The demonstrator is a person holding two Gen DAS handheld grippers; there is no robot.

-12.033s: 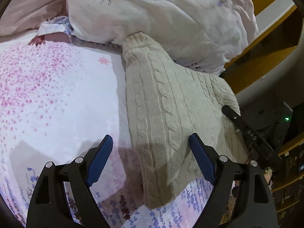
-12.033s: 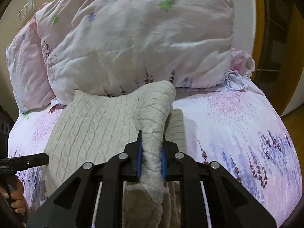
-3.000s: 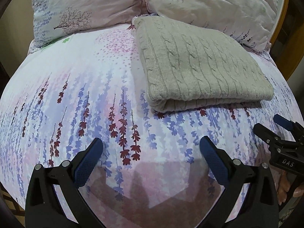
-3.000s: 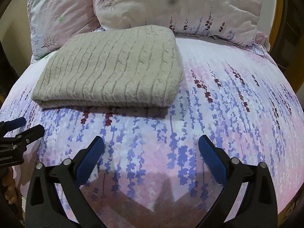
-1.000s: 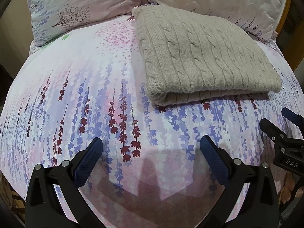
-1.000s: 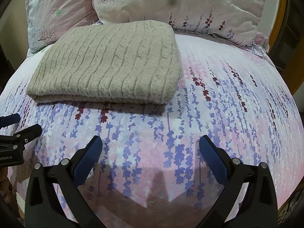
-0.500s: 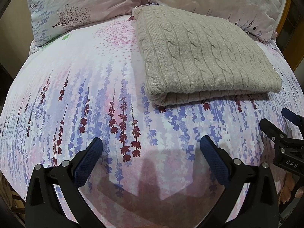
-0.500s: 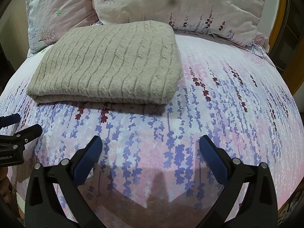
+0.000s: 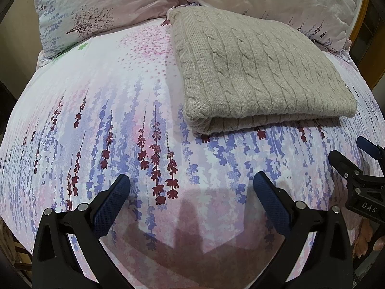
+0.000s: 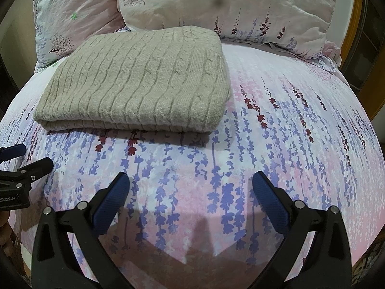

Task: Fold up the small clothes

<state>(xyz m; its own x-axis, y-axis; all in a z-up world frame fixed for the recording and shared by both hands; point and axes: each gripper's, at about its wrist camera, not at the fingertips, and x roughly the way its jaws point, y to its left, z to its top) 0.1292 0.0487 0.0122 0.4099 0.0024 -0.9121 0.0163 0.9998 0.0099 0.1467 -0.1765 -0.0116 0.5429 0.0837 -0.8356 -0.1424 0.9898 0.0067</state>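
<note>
Both grippers are held back now, well apart from the garment. The sweater is seen lying as a neat flat rectangle on the floral bedsheet, its far edge near the pillows, its doubled edge turned toward the cameras. Twelve seconds ago a sleeve was pinched in the right tool and the knit lay spread and uneven; that grip has been let go and the folds have been completed. Over the last three seconds hardly anything has been altered, only a slight drift of the views. The left gripper is spread wide and nothing is held; the right gripper is likewise wide and empty. By that evidence the fold is judged finished, with no further step called for here.
</note>
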